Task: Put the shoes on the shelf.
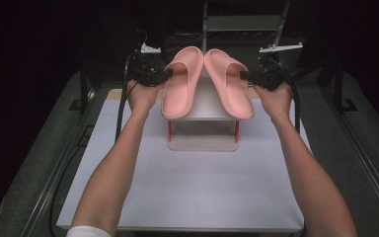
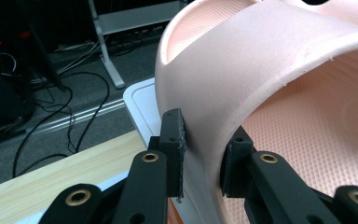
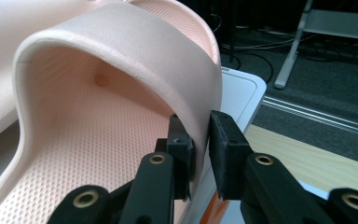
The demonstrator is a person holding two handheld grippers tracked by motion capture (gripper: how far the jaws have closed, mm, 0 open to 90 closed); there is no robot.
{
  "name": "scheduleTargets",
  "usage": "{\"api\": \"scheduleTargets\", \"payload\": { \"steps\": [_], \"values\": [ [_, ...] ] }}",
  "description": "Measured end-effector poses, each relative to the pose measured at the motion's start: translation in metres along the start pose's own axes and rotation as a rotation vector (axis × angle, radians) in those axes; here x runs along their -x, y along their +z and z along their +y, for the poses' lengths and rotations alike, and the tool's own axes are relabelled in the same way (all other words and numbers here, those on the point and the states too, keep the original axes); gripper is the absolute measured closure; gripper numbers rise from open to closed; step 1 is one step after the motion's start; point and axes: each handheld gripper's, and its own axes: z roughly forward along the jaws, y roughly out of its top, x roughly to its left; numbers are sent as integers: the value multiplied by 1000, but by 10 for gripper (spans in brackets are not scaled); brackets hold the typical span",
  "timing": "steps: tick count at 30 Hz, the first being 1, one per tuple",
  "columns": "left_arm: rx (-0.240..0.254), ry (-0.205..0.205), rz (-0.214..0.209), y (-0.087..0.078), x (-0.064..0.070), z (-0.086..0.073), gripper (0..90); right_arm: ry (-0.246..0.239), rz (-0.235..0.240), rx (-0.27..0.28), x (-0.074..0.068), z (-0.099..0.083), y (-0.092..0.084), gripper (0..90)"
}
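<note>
Dark room, white tabletop, a small white stand with two soft pink foam slide sandals leaning on it.

Left gripper has its jaws astride the strap edge of the left pink slide, one pad touching, the other barely off. The right pink slide leans toe-to-toe against the first; the right gripper straddles its strap, with a slim gap at the outer pad.

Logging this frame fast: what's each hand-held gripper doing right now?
Left hand-held gripper: jaws astride the left slipper's strap, pads just off it.
Right hand-held gripper: the same on the right slipper.
</note>
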Motion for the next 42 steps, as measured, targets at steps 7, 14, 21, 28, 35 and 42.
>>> {"api": "scheduleTargets", "payload": {
  "steps": [7, 14, 21, 28, 35, 42],
  "values": [
    [-3, -8, -1, 3, -1, 0, 726, 19, -3, 5, -3, -1, 6, 758],
    [-15, -22, -7, 10, 1, -2, 713, 25, -20, 7, -4, -1, 9, 741],
    [-28, -20, -7, 14, 3, -3, 707, 24, -32, 6, -6, -2, 10, 727],
    [-49, -15, -3, 18, 4, -4, 692, 37, -28, 6, -9, -3, 14, 692],
    [-65, -10, 3, 22, 4, -5, 685, 32, -29, -1, -13, -4, 20, 679],
    [-65, -11, 15, 25, 4, -6, 683, 49, -22, 1, -18, -5, 26, 672]
  ]
}}
